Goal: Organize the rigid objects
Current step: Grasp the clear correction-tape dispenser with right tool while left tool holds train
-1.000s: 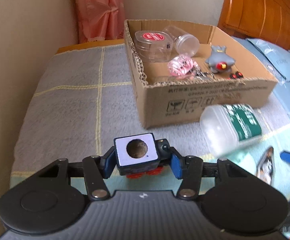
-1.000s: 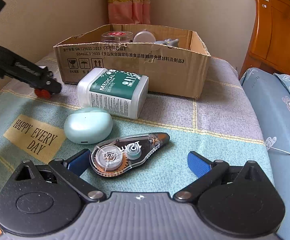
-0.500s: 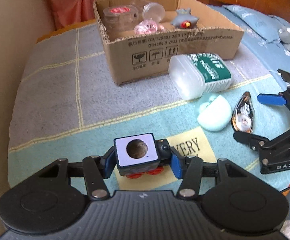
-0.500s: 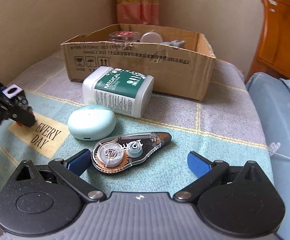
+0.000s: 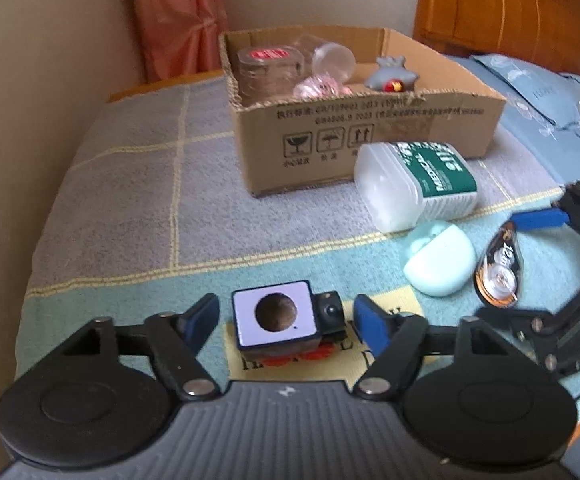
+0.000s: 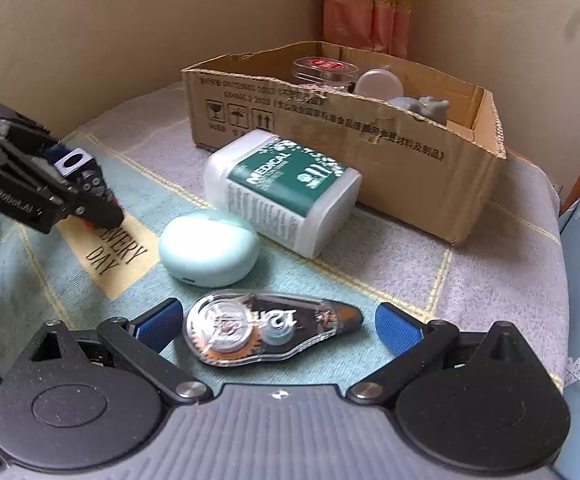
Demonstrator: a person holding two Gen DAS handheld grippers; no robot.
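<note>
A small toy train block with a white top, a round hole and red wheels sits on the yellow patch of the cloth. My left gripper is open, its blue fingers apart on either side of the toy. The toy also shows in the right wrist view. My right gripper is open around a clear correction tape dispenser that lies on the cloth. The dispenser also shows in the left wrist view.
A cardboard box at the back holds a clear jar with a red lid, a pink item and a grey figure. A white medical bottle and a mint green case lie before it. A wooden headboard stands at the right.
My left gripper carried the toy train back from near the box, lowered it onto the cloth and opened its fingers. My right gripper stayed open around the tape dispenser.
</note>
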